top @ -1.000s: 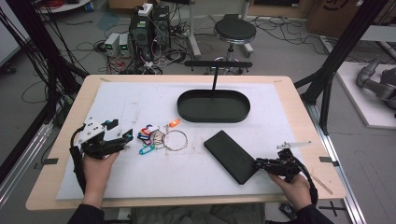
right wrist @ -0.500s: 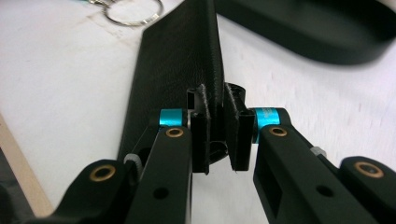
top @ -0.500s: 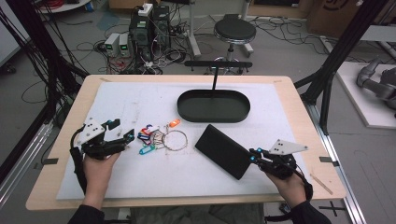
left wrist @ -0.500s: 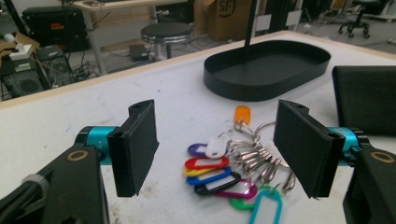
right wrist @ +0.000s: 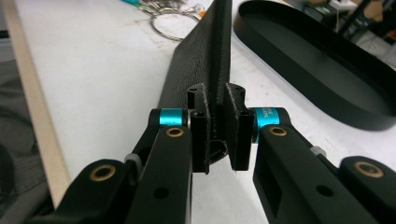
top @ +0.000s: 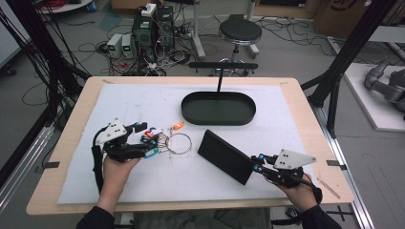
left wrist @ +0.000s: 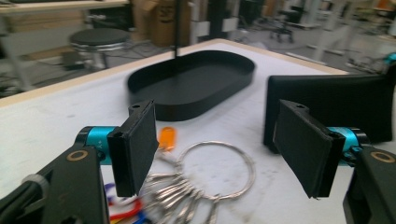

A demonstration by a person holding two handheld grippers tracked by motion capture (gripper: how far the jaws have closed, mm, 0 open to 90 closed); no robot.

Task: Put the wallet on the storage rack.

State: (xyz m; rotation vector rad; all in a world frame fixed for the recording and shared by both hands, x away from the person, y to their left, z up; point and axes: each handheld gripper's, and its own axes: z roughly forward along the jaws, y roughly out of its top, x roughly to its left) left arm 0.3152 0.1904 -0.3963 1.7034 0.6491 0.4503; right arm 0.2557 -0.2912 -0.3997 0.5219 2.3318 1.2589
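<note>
The right gripper (right wrist: 215, 135) was clamped tight on the near edge of the wallet (right wrist: 205, 60), a flat black one, with its jaws pinching the leather from both sides. In the high view that gripper (top: 258, 162) sat at the front right of the table (top: 310, 114), and the wallet (top: 225, 156) angled away from it toward the middle, tipped up on edge. The left gripper (left wrist: 215, 149) had its jaws spread wide, nothing between them, just above the keys (left wrist: 187, 196) and their big ring (left wrist: 217, 165). From above, the left gripper (top: 145, 143) was right at the key bunch (top: 165, 138), left of centre. Farther back sat the black oval tray (top: 218, 108), apart from both, on the white mat (top: 143, 100).
</note>
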